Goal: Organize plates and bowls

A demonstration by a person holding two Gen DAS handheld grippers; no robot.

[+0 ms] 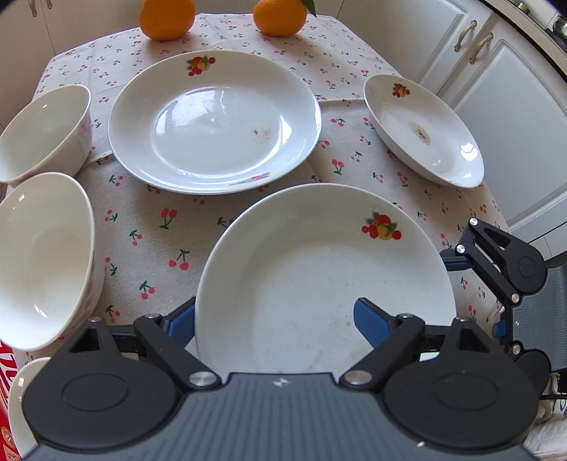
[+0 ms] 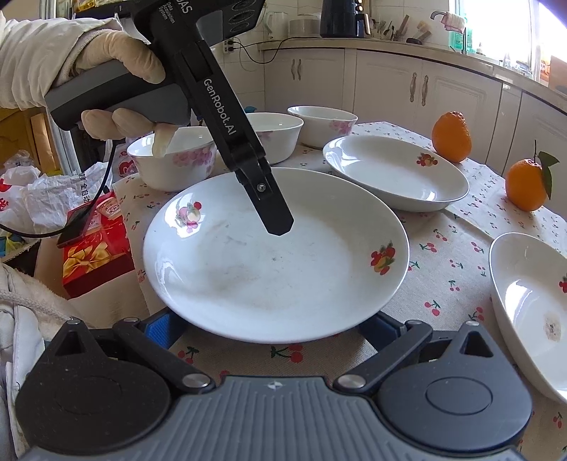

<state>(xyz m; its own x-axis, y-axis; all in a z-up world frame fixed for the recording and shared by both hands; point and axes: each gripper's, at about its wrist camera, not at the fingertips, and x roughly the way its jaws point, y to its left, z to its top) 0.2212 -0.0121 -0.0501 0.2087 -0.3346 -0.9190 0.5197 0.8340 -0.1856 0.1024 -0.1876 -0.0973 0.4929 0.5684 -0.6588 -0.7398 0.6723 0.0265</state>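
A white fruit-print plate lies on the cherry tablecloth near me; it also shows in the right wrist view. My left gripper is open, straddling the plate's near-left rim, one blue pad outside and one over the inside. In the right wrist view its finger hangs over the plate. My right gripper is open, its blue pads at the plate's near edge, low beside the rim. A larger plate lies behind, a small plate at the right. Two bowls stand left.
Two oranges sit at the table's far edge. A third bowl stands with the others. A red box and plastic bags lie beside the table. White cabinets stand behind it.
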